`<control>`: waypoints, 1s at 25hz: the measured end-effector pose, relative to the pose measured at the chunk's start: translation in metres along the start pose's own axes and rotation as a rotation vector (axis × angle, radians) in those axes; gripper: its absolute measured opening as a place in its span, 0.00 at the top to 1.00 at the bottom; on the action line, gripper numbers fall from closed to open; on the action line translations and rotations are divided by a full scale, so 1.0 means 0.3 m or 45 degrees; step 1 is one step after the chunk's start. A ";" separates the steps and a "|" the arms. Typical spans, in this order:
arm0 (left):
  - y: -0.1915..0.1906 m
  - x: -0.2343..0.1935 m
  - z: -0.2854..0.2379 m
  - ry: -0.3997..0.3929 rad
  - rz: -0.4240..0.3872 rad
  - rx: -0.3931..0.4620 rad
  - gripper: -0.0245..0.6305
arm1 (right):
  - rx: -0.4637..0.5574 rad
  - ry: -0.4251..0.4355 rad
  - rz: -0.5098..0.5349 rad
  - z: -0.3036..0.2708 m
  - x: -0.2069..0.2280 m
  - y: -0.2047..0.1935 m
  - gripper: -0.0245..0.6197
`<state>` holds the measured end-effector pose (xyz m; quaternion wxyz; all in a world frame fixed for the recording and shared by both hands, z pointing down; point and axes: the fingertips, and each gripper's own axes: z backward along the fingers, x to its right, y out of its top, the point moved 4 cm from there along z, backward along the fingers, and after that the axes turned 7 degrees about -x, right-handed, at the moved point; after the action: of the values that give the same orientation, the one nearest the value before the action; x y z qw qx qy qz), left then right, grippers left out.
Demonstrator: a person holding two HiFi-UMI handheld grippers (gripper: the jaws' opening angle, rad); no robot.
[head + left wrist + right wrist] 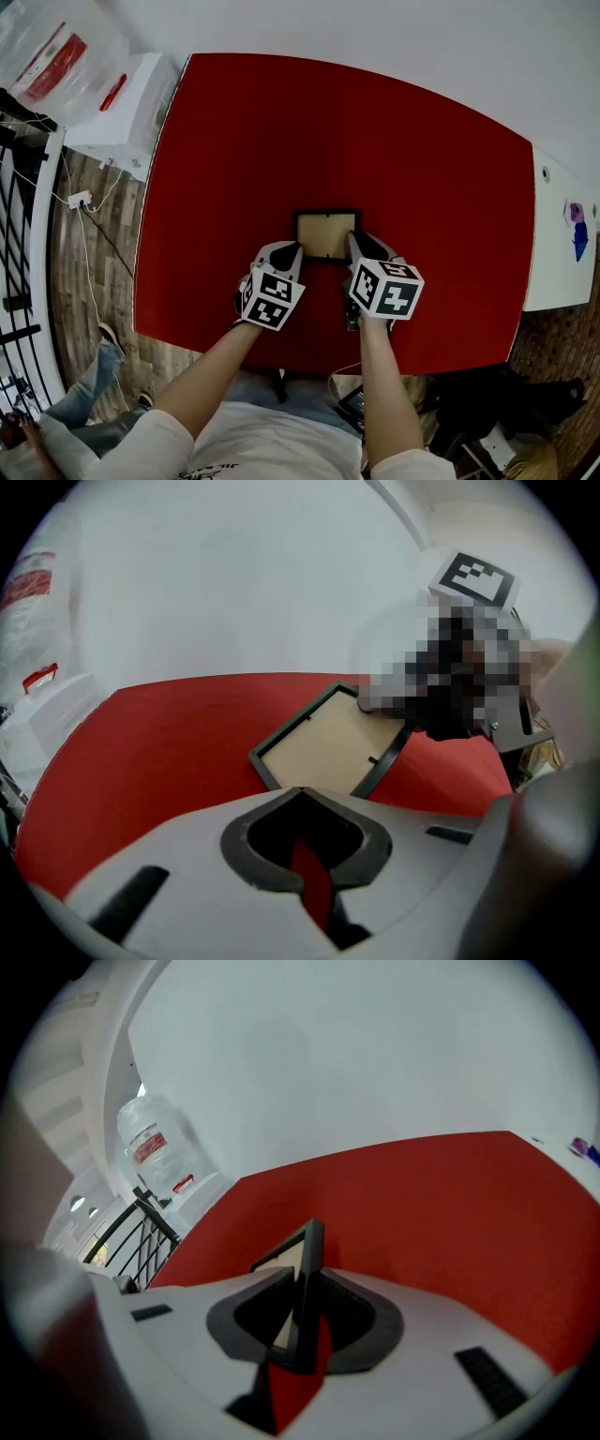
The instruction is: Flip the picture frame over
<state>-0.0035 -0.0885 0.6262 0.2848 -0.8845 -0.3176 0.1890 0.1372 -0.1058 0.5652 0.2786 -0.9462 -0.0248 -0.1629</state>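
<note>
Lower centre, our left claw [286, 251] is pressed together, empty, beside the picture frame [326, 232]; our right claw [360, 246] pinches its right edge. That thin 1-sided grip may slip mid-flip, dropping it onto the red worktop [375, 131].

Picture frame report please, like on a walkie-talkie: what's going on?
Right gripper shut on edge of the black rectangular picture frame. Left gripper shut, empty, close beside it. Tan panel faces up on the red table. Nothing blocking.

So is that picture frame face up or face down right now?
Face down: the picture frame shows its plain brown backing board and small clips upward.
</note>
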 end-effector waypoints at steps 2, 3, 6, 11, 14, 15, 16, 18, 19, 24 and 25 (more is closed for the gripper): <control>0.002 0.002 -0.002 -0.001 -0.007 -0.003 0.95 | -0.011 -0.021 0.018 -0.013 0.017 -0.009 0.85; 0.003 0.003 -0.003 -0.001 -0.012 -0.005 0.95 | -0.019 -0.042 0.033 -0.019 0.026 -0.014 0.84; 0.008 0.010 -0.006 -0.001 -0.015 -0.012 0.95 | -0.062 -0.137 0.121 -0.042 0.058 -0.039 0.83; 0.012 0.018 -0.016 0.002 -0.022 -0.014 0.95 | -0.127 -0.282 0.263 -0.078 0.102 -0.079 0.87; 0.011 0.019 -0.020 0.007 -0.025 -0.016 0.95 | -0.146 -0.302 0.272 -0.101 0.118 -0.100 0.88; 0.012 0.020 -0.020 0.009 -0.027 -0.014 0.95 | -0.147 -0.299 0.260 -0.105 0.122 -0.104 0.88; 0.014 0.021 -0.021 0.010 -0.029 -0.012 0.95 | -0.146 -0.303 0.261 -0.107 0.124 -0.104 0.88; 0.018 0.021 -0.024 0.012 -0.031 -0.013 0.95 | -0.140 -0.325 0.290 -0.111 0.123 -0.097 0.88; 0.019 0.020 -0.025 0.014 -0.031 -0.014 0.95 | -0.137 -0.333 0.303 -0.114 0.122 -0.094 0.88; 0.022 0.015 -0.025 0.022 -0.039 -0.018 0.95 | -0.127 -0.318 0.324 -0.125 0.120 -0.087 0.88; 0.021 0.015 -0.026 0.024 -0.040 -0.019 0.95 | -0.124 -0.309 0.318 -0.125 0.121 -0.088 0.88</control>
<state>0.0066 -0.0926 0.6275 0.2840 -0.8833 -0.3301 0.1739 0.1568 -0.1053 0.6203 0.2456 -0.9669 0.0676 -0.0126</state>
